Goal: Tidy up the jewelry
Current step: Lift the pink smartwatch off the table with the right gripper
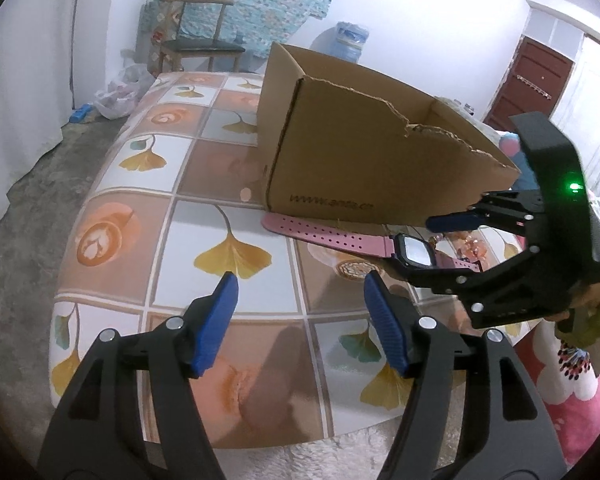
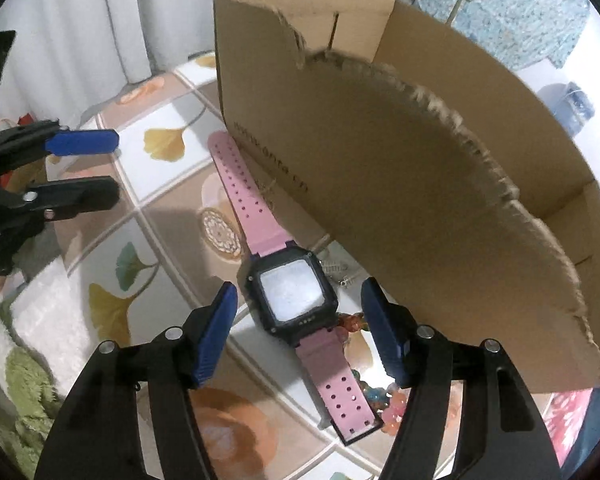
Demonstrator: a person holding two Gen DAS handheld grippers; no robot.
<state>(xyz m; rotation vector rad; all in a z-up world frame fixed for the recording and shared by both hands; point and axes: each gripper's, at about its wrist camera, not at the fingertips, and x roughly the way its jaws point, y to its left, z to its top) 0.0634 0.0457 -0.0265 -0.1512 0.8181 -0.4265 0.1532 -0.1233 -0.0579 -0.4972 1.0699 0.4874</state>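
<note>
Looking along our right gripper (image 2: 298,336), we see its blue pads spread wide on either side of the watch (image 2: 292,294), pinching nothing; the black case with its pale square screen lies flat on the tablecloth (image 2: 112,248) between the pads without touching either. We take the cardboard box (image 2: 440,184) as our landmark. The watch lies just beside the box's printed front wall, one pink strap running along the foot of that wall and the other strap reaching back toward us. Close to the box's near corner, partly under the watch, sits a cluster of orange and coloured beads (image 2: 384,400); a thin pale chain (image 2: 336,270) shows between the watch case and the box wall, too small for us to make out. A round patterned disc (image 2: 220,230) lies on the cloth on the far side of the strap from the box.

Our left gripper (image 1: 302,322) also stands spread and empty, hovering over bare tablecloth well clear of the box's front, with the watch between it and the box. The box itself is open-topped, its front edge torn ragged. Beyond the box, a wooden chair (image 1: 200,36) stands against the wall.
</note>
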